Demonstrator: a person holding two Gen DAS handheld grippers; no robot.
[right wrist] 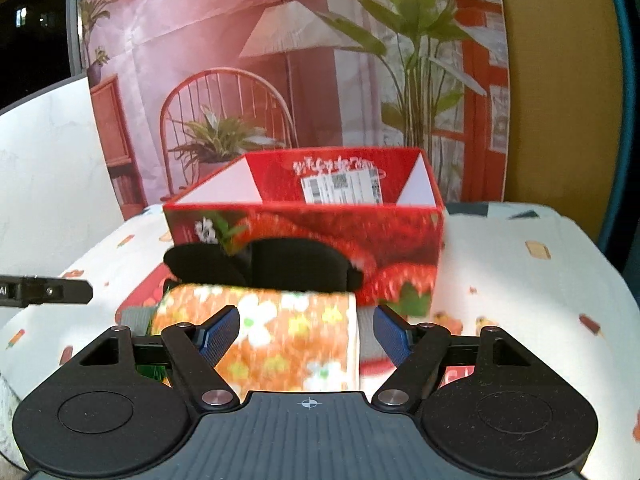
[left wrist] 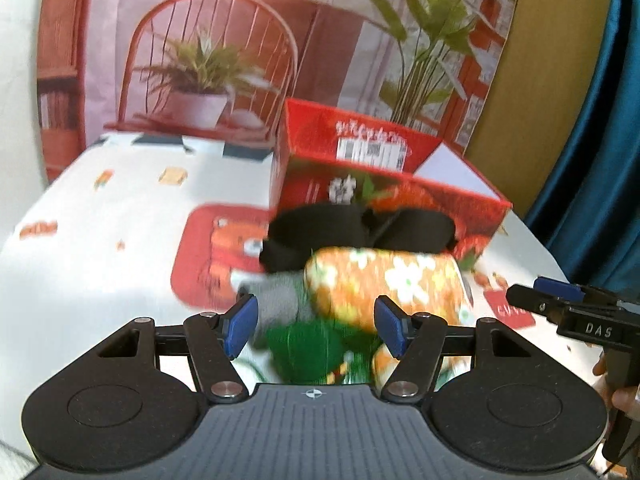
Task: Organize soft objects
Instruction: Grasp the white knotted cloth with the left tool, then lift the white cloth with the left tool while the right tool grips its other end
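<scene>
Two hand-held grippers open, empty | left hand-held gripper (left wrist: 316, 326), right hand-held gripper (right wrist: 306, 336) | floral roll (right wrist: 276, 332) just ahead of right, long axis left-right | red box (right wrist: 320, 236) beyond on bench (right wrist: 540, 300)

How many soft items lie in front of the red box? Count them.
4, perhaps more hidden: black fabric against the red box; orange floral roll before it; grey piece left of that; green piece nearest.

Both claws (left wrist: 316, 324) (right wrist: 306, 334): black linkage arms, silver screws, blue ribbed pads
</scene>
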